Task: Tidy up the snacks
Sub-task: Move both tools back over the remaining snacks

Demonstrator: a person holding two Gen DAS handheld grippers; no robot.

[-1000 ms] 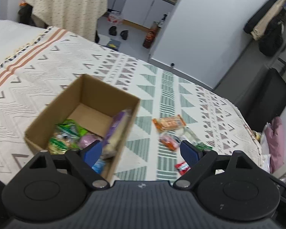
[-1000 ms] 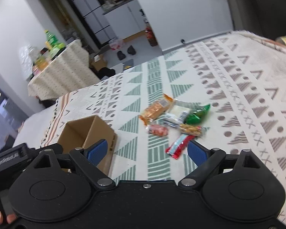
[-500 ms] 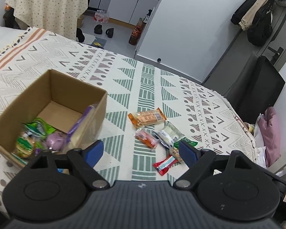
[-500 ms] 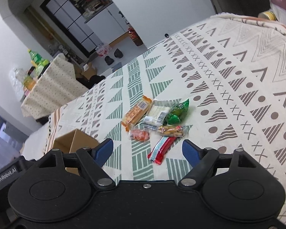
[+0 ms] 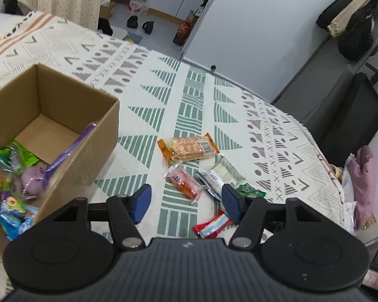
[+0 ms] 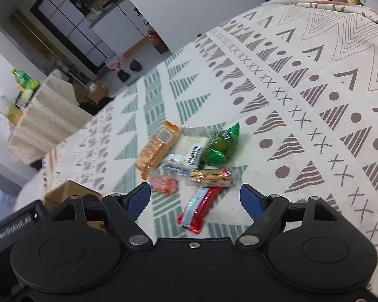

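1. While both tools hover over the patterned bedspread (image 5: pixel 194 105), each is spread wide and holds nothing: the left tool (image 5: pixel 186 201) hangs above the loose snacks beside the box, and the right tool (image 6: pixel 195 200) is tilted, just above the red-and-blue wrapper (image 6: pixel 197 207).
2. One cardboard box (image 5: pixel 98 136) sits on the bed, left of the pile, with several packets inside, among them a purple one (image 5: pixel 63 156) leaning on its wall.
3. Loose on the bed I count six or so snacks, close together: one orange cracker pack (image 5: pixel 187 148), one white pack (image 6: pixel 191 148), one green pack (image 6: pixel 220 143), one small red pack (image 5: pixel 185 182), one nut bar (image 6: pixel 213 176), one red-and-blue wrapper.
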